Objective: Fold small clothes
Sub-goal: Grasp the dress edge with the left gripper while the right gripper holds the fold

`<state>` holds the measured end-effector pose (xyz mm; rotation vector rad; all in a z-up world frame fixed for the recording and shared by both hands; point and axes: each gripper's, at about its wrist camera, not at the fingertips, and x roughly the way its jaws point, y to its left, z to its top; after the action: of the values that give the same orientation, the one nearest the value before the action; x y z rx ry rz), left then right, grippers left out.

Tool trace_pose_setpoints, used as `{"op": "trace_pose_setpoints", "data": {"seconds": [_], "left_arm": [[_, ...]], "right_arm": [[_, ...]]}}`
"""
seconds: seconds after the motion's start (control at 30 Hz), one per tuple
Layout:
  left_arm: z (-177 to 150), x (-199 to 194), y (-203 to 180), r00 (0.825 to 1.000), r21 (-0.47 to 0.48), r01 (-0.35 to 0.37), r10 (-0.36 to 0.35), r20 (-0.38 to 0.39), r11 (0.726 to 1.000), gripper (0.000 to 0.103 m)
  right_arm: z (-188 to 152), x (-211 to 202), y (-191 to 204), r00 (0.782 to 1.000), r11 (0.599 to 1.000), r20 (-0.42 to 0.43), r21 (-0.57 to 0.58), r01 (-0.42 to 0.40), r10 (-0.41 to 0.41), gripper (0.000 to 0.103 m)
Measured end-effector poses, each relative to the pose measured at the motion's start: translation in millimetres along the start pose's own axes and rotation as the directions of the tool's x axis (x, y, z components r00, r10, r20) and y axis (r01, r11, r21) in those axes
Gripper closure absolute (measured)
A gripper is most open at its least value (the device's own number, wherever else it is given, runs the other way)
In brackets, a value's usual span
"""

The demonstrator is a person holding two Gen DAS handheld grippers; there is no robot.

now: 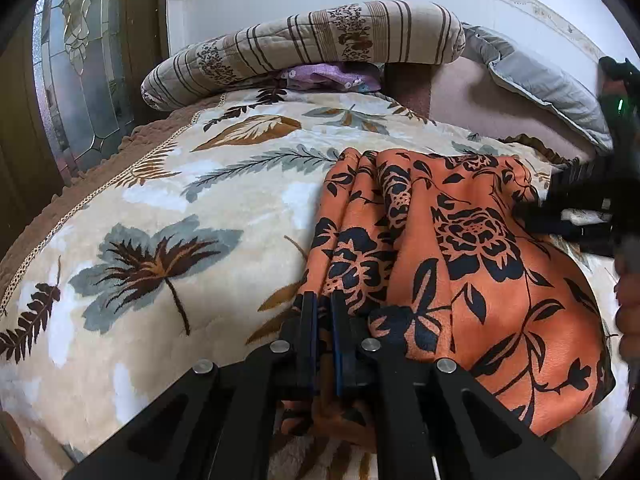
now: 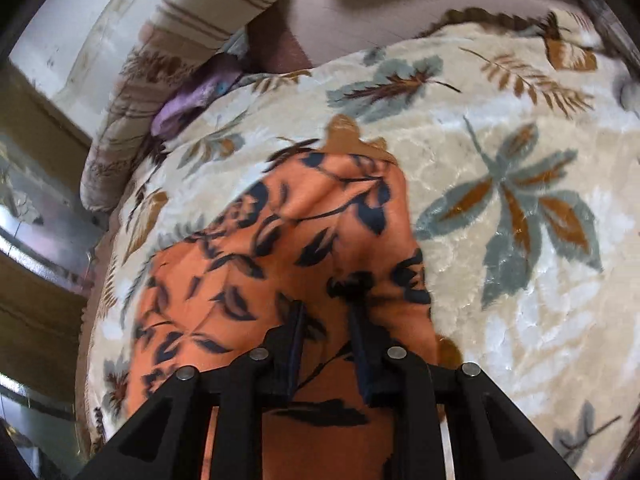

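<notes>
My left tongs [image 1: 324,304] sit at the bottom centre of the left wrist view, pressed nearly together on the near left edge of the orange garment with black flowers [image 1: 452,264]; a thin fold of that cloth runs between the two pads. The garment spreads from there across the right half of the frame, bunched into long ridges on its left side, and lies on the cream bed blanket with leaf prints [image 1: 160,208]. At the right edge of that view my right tongs [image 1: 532,210] reach into the garment's far right edge, with my right hand [image 1: 628,312] below them.

In the blurred right wrist view my right tongs [image 2: 328,312] stand partly apart at the bottom centre, over the orange cloth [image 2: 256,248]. The cloth rises in a ridge toward the tips, but I cannot tell whether the pads pinch it.

A striped quilt roll [image 1: 312,44] lies at the top of the bed, with a purple cloth [image 1: 328,76] tucked under it.
</notes>
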<state>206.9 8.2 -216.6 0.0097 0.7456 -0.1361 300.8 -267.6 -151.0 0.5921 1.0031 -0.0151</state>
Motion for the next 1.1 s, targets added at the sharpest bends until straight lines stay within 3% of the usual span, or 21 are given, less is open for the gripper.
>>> {"op": "trace_pose_setpoints", "data": {"seconds": [0.07,0.17,0.3,0.37,0.43,0.57,0.67,0.87,1.0,1.1], "left_arm": [[0,0,0,1.000,-0.008,0.002,-0.002,-0.001,1.000,0.096],[0,1,0,1.000,-0.013,0.000,0.000,-0.001,1.000,0.096],[0,0,0,1.000,-0.024,-0.001,0.001,0.001,1.000,0.097],[-2,1,-2,1.000,-0.025,-0.012,0.012,0.010,1.000,0.097],[-2,1,-3,1.000,-0.029,-0.019,0.019,0.016,0.999,0.096],[0,3,-2,1.000,-0.053,-0.012,0.012,0.007,0.999,0.096],[1,3,-2,1.000,-0.046,-0.013,0.013,0.000,0.999,0.096],[-2,2,-6,0.999,-0.024,-0.037,0.037,0.018,0.999,0.096],[-3,1,-5,0.999,-0.030,-0.031,0.032,0.021,0.999,0.096],[-3,0,-5,0.999,-0.030,-0.031,0.032,0.026,0.999,0.096]], "right_arm": [[3,-8,19,0.996,0.996,0.015,-0.022,-0.086,0.086,0.076],[4,4,51,0.992,0.989,-0.055,-0.088,-0.115,0.111,0.076],[1,45,78,0.982,0.985,-0.174,-0.144,-0.096,0.071,0.075],[2,71,75,0.976,0.991,-0.209,-0.100,-0.089,0.067,0.077],[5,81,73,0.980,0.993,-0.179,-0.064,-0.096,0.083,0.077],[13,91,82,0.987,0.990,-0.152,-0.129,-0.066,0.046,0.077],[20,95,76,0.984,0.990,-0.158,-0.097,-0.098,0.082,0.077],[17,51,57,0.983,0.987,-0.102,-0.035,-0.158,0.154,0.077],[7,-3,40,0.991,0.987,-0.026,-0.092,-0.132,0.130,0.077],[-11,-34,25,0.993,0.986,-0.022,-0.118,-0.115,0.113,0.077]]}}
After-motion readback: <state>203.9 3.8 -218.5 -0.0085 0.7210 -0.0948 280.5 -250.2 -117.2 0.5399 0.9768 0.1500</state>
